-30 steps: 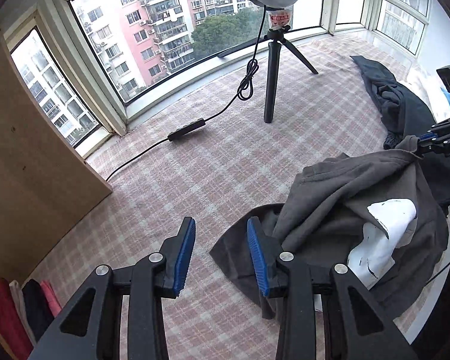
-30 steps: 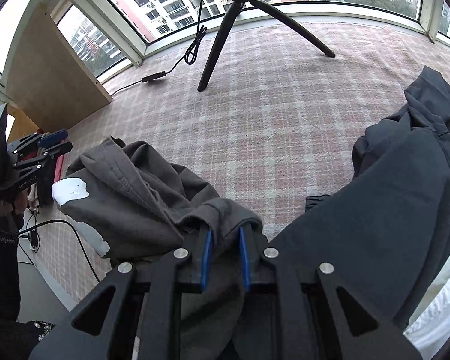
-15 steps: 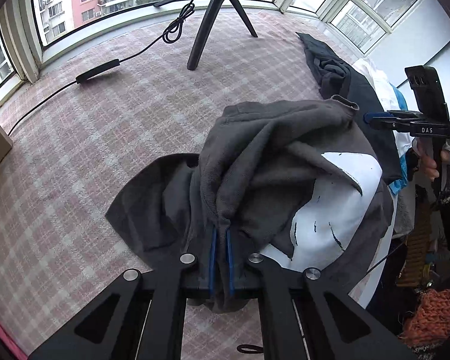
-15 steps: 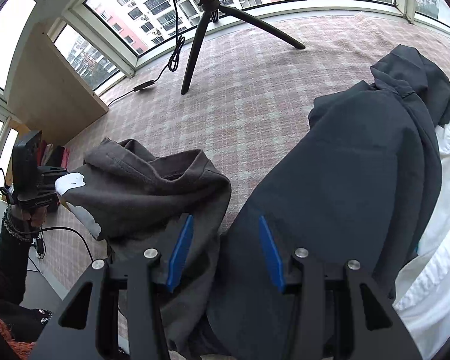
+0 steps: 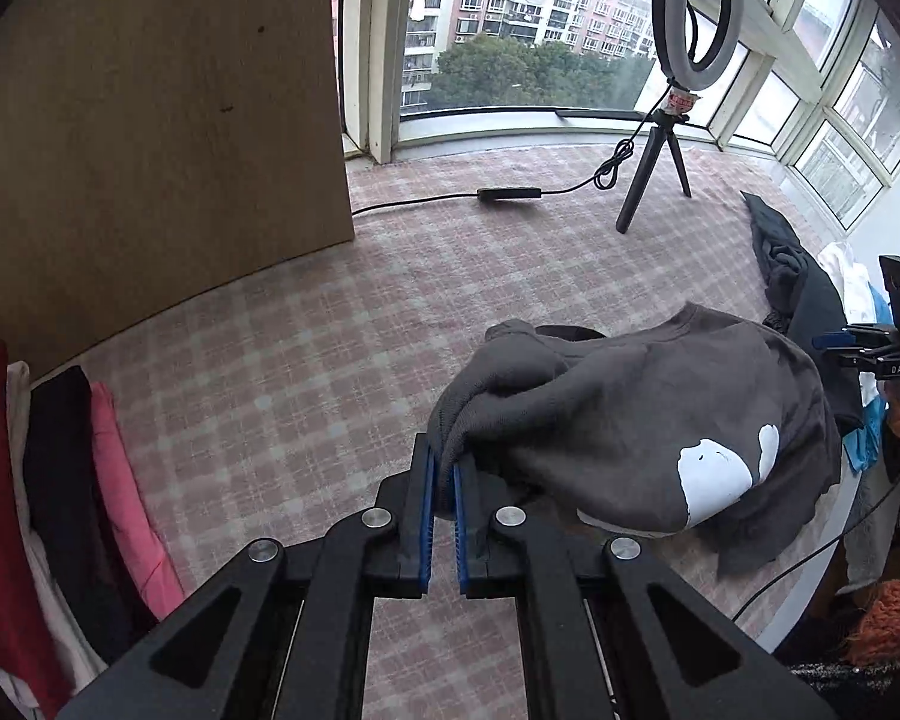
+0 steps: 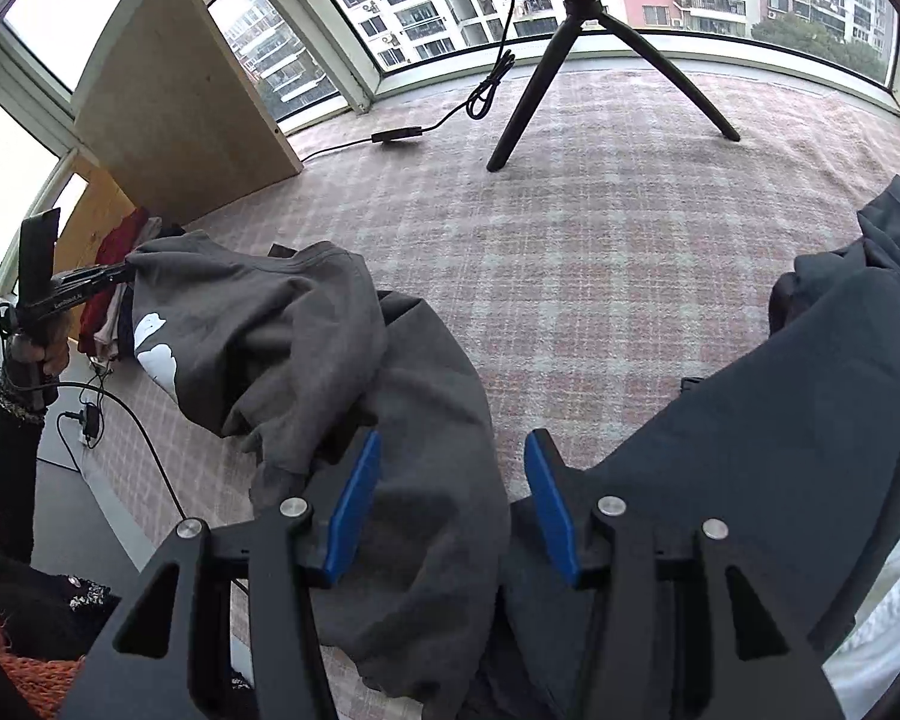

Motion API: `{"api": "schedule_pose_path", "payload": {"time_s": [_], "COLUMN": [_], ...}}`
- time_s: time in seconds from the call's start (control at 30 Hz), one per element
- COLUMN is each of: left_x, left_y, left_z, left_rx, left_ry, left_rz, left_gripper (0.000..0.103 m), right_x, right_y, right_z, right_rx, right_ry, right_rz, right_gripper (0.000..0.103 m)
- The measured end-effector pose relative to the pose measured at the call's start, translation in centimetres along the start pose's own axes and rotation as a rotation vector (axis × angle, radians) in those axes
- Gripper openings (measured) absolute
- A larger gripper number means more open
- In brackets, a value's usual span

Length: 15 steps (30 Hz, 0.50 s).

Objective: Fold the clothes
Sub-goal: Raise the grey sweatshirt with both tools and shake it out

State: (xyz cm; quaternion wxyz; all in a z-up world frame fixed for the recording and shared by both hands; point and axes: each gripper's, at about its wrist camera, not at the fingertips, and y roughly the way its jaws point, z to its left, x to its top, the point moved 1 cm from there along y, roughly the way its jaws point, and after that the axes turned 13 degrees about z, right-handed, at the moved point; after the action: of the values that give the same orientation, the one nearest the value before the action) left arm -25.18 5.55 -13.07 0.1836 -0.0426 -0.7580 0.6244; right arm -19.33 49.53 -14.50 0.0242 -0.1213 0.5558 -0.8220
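- The left gripper (image 5: pixel 442 480) pinches a bunched edge of the grey shirt (image 5: pixel 660 420) between its blue pads (image 5: pixel 427 516), which are pressed together on the cloth.
- In the left wrist view the shirt hangs from that grip and drapes to the right, with a white print (image 5: pixel 714 474) on its near right side.
- The rest of the shirt lies on the checked cloth (image 5: pixel 330 330), near the right edge of the surface.
- The right gripper (image 6: pixel 453 498) is spread wide; its blue pads (image 6: pixel 354 498) stand apart over the near part of the shirt and grip nothing.
- In the right wrist view the left gripper shows at far left, held by a hand (image 6: pixel 42 348), with the shirt lifted at its tip.
- A dark garment (image 6: pixel 780 420) lies just right of the shirt, touching it at the near edge.
- Folded clothes (image 5: pixel 60 480) in red, white, black and pink sit at the near left, beside a wooden panel (image 5: pixel 150 120).
- A ring light on a tripod (image 5: pixel 654 174) stands far off by the windows, its cable (image 5: pixel 426 201) running left.
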Motion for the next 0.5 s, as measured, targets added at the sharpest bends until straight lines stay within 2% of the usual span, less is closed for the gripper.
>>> {"api": "schedule_pose_path", "payload": {"time_s": [0.13,0.3,0.4,0.5], "left_x": [-1.6,-2.1,-2.0,-2.1], "left_y": [1.0,1.0,0.7,0.5], "left_z": [2.1,2.1,1.6,1.0], "left_rx": [-0.03,-0.028,-0.021,-0.006], "left_ry": [-0.087,-0.09,-0.074,-0.05], "left_rz": [0.016,0.005,-0.01,-0.016], "left_gripper": [0.005,0.005,0.005,0.005], "right_x": [1.6,3.0,3.2,2.9], "right_y": [1.9,3.7,3.1,1.5], "right_z": [2.9,5.8,6.3,6.0], "right_rx": [0.01,0.064,0.085,0.186], "right_ry": [-0.105,-0.175,-0.159,-0.115], "right_rz": [0.051,0.111,0.09,0.045], "right_gripper": [0.049,0.05,0.05,0.05]}}
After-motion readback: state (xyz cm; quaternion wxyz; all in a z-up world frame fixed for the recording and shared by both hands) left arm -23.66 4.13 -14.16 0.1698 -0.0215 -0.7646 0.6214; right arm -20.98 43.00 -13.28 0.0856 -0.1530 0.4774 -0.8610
